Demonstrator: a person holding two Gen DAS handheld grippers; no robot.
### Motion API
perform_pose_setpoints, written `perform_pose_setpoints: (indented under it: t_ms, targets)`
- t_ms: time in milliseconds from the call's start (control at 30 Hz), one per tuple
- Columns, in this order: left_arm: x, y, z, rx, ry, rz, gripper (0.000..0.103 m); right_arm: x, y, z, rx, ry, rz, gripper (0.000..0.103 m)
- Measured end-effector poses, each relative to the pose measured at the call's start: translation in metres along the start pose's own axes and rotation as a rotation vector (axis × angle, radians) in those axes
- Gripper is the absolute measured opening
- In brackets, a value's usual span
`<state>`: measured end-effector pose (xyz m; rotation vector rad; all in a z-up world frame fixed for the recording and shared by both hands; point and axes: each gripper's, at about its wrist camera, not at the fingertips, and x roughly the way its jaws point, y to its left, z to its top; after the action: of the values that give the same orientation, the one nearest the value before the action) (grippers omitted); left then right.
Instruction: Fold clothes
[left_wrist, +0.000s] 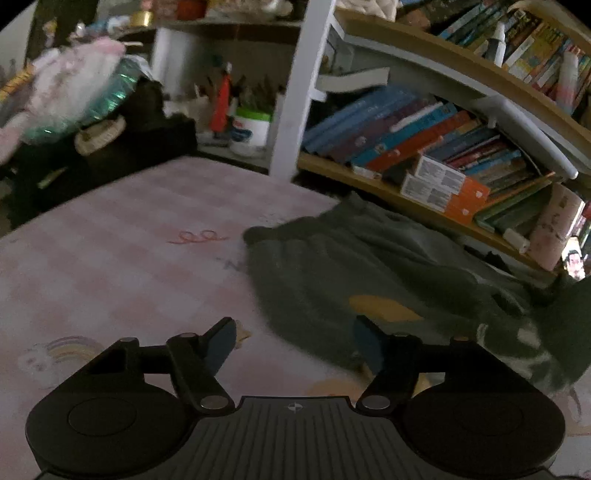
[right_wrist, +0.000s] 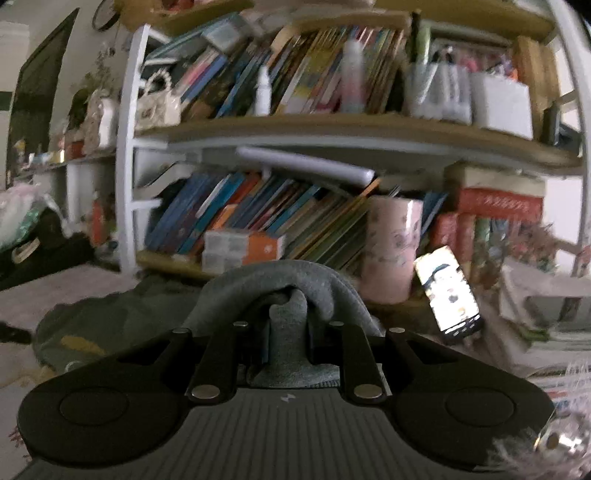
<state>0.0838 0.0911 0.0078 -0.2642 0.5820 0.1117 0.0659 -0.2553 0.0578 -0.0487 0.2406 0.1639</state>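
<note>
1. Left gripper (left_wrist: 295, 345) hangs low over the bed sheet (left_wrist: 122, 258), jaws spread wide w/ nothing between them.
2. Its right finger (left_wrist: 367, 345) sits over the near edge of the dark grey garment (left_wrist: 332, 280); left finger (left_wrist: 221, 345) is over bare sheet. Touching or just above, can't tell.
3. The garment lies crumpled on the sheet's right side, running back to the far edge by the bookshelf (left_wrist: 424, 155). A yellow-orange print (left_wrist: 380, 304) shows on it, just ahead of the right finger.
4. The sheet is pale pink check w/ a rainbow print (left_wrist: 64, 352) near the left gripper's base.
5. Right gripper (right_wrist: 288, 321) is clamped on a fold of the same garment (right_wrist: 288, 325): a bunched grey strip stands up between the drawn-in jaws, and more cloth arches over the fingertips in a hump.
6. In the right wrist view the rest of the garment trails down-left onto the sheet (right_wrist: 55, 291), so that end is lifted.
7. Behind: shelves packed w/ leaning books, a pink cup (right_wrist: 391, 251) on the lower shelf, a lit phone (right_wrist: 447, 291) propped beside it.
8. Both views are dim and blurred.
</note>
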Motion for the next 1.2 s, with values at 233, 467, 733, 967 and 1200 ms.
perform_pose_setpoints:
  t_ms: [233,467,733,967,1200]
  targets:
    - [0.052,-0.005,0.022,0.004,0.054,0.082,0.058,0.010,-0.002,-0.005,0.007,0.070,0.005,0.018]
    - [0.073,0.000,0.033,0.016,0.047,0.125,0.008,0.012,0.001,-0.007,-0.001,0.089,0.020,0.018]
    - [0.010,0.051,0.043,-0.139,-0.167,0.212,0.006,0.020,0.008,-0.012,0.007,0.151,0.105,0.020]
    - [-0.013,0.109,0.031,-0.167,-0.149,0.382,0.006,0.025,0.044,-0.027,-0.081,0.251,0.276,0.030]
    - [-0.010,0.130,0.014,-0.229,-0.136,0.322,0.008,0.026,0.054,-0.032,-0.074,0.298,0.341,0.034]
